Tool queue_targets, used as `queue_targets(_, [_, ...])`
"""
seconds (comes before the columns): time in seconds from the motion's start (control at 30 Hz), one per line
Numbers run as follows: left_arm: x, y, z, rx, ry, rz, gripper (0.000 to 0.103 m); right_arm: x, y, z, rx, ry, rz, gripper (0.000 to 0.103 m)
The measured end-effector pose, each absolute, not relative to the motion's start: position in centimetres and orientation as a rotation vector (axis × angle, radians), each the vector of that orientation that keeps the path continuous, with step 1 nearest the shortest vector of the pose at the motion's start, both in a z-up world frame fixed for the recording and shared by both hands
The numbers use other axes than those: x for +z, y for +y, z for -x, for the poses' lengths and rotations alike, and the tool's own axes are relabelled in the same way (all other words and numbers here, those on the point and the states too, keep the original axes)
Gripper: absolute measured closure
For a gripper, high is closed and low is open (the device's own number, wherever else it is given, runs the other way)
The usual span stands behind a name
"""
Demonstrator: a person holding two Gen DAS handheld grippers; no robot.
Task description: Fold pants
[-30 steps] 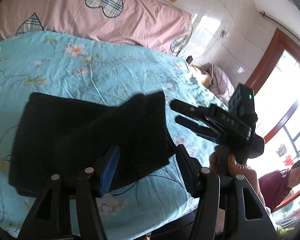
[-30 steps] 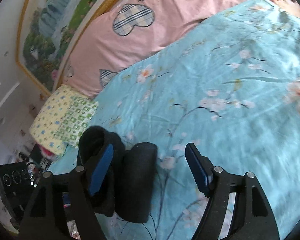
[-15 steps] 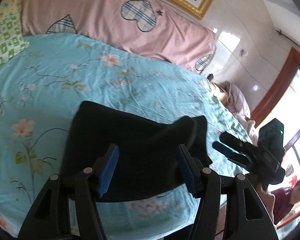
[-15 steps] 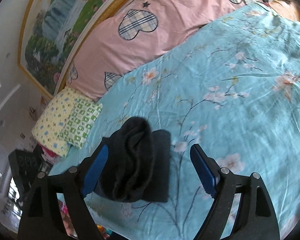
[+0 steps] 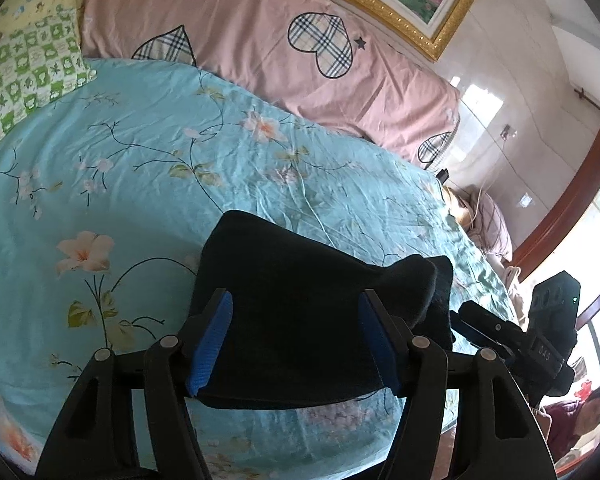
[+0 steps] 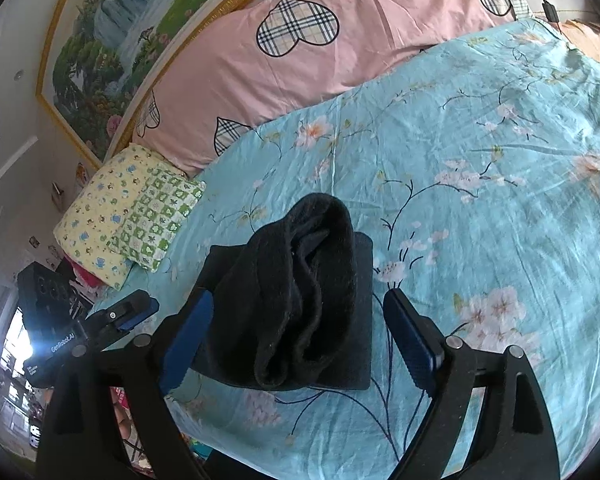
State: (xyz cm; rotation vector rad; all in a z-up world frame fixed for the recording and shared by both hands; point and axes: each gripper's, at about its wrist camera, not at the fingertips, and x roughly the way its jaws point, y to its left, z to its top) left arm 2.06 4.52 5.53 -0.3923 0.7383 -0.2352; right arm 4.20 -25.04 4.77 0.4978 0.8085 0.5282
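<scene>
The black pants (image 5: 300, 304) lie folded into a thick bundle on the blue floral bed sheet (image 5: 140, 184), near the bed's front edge. In the right wrist view the pants (image 6: 296, 300) show a rolled top layer over a flat lower layer. My left gripper (image 5: 296, 340) is open and empty, hovering just above and in front of the bundle. My right gripper (image 6: 304, 340) is open and empty, also above the bundle's near side. Each gripper shows in the other's view: the right gripper (image 5: 500, 332) at the right, the left gripper (image 6: 120, 316) at the left.
A long pink pillow with plaid hearts (image 5: 260, 40) lies along the headboard. A green and yellow checked pillow (image 6: 136, 220) sits at the bed's left corner. A framed painting (image 6: 140, 20) hangs above. A person (image 5: 580, 412) sits low at the right by the window.
Both grippers have pulled back and up from the pants, with nothing held. The folded bundle has settled on the sheet and now sits centred between each gripper's fingers.
</scene>
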Motion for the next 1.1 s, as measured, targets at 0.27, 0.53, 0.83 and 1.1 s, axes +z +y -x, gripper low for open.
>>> queue_targets(0.27, [5.3, 4.6, -3.3, -0.233, 0.752, 0.368, 0.033, 4.5, -24.9, -4.4, 0.533, 0.820, -0.499, 0.016])
queue_targets(0.53, [4.0, 5.2, -5.1, -0.240, 0.797, 0.359, 0.030, 3.8, -25.0, -4.5, 0.534, 0.840, -0.507, 0.016])
queue_targets(0.83, [1.9, 5.2, -7.9, -0.246, 0.867, 0.349, 0.029, 2.7, -24.6, -5.3, 0.533, 0.874, -0.521, 0.016])
queue_targets(1.1, [-0.7, 6.4, -9.4, -0.261, 0.936, 0.424, 0.029, 1.9, -24.4, -6.5, 0.552, 0.896, -0.534, 0.016])
